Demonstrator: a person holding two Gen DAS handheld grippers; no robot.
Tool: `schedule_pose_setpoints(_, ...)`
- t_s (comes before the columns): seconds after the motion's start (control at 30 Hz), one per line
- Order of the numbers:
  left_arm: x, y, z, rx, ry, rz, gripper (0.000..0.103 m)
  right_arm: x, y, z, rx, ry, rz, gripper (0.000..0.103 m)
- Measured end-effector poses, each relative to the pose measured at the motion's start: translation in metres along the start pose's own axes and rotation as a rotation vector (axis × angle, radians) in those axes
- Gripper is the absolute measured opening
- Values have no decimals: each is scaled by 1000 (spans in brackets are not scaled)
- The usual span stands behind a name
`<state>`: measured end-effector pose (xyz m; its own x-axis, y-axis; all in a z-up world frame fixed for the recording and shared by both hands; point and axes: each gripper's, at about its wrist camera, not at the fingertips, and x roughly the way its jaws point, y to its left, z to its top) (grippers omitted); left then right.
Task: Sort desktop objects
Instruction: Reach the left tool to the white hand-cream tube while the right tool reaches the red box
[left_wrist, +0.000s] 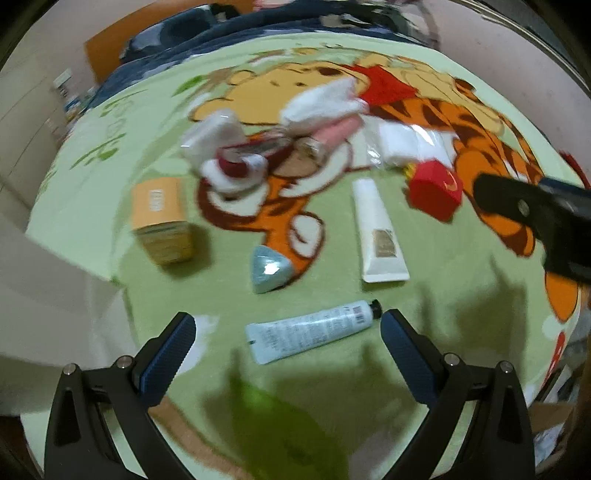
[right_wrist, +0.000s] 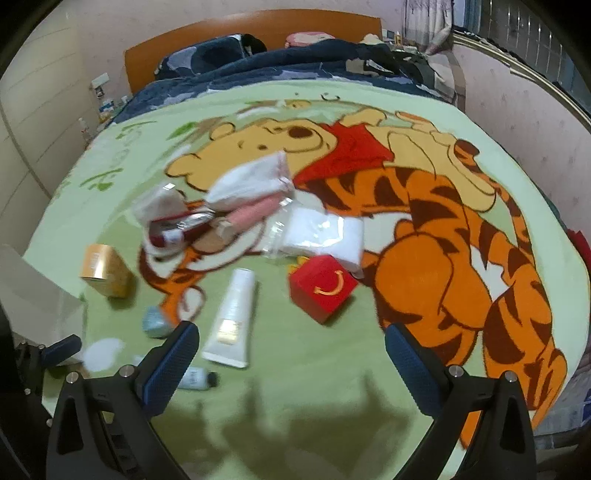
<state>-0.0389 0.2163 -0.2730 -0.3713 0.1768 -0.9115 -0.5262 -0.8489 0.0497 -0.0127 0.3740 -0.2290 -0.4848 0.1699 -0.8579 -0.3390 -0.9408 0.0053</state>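
Loose objects lie on a green cartoon blanket (left_wrist: 461, 280). My left gripper (left_wrist: 288, 328) is open and empty, with a pale blue tube (left_wrist: 314, 328) lying between its fingers. Beyond it lie a cream tube (left_wrist: 378, 232), a blue wedge-shaped item (left_wrist: 267, 269), an orange box (left_wrist: 162, 218) and a red box (left_wrist: 436, 192). My right gripper (right_wrist: 291, 343) is open and empty above the blanket, just short of the red box (right_wrist: 321, 288) and the cream tube (right_wrist: 232, 314). The blue tube (right_wrist: 197, 378) is partly hidden behind its left finger.
A pile of white cloths, a pink tube and a red-and-white pouch (right_wrist: 221, 206) lies mid-blanket, beside a clear bag of white cloth (right_wrist: 325, 232). Dark blue bedding (right_wrist: 258, 70) and an orange headboard (right_wrist: 221, 40) lie behind. A white container (left_wrist: 48, 295) stands at the left edge.
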Motion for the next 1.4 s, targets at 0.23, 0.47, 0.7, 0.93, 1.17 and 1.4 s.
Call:
schedule_pose_setpoints(0.23,40,-28,-7,159,8,-98,101,45,-26,4,-72,3,-23,103)
schedule_pose_setpoints(0.47,68,-38,-12,189,21,-121,101,88,-32,11,-159,25,-4,103)
schedule_pose_setpoints(0.7,77,-42,-9,186,-3,-144,102,108,-27,20,-228,15,6,103)
schedule_pose_setpoints(0.93,79,-44,-11,172,-28,-144,100,127,-16,24,-241,79,125,61)
schedule_pose_setpoints(1.17,66,-45,-14,157,-54,-130,61,125,-28,18,-140,106,197,61)
schedule_pose_setpoints(1.4,49,-26,-9,40,-41,-158,30,115,-38,12,-86,103,203,61)
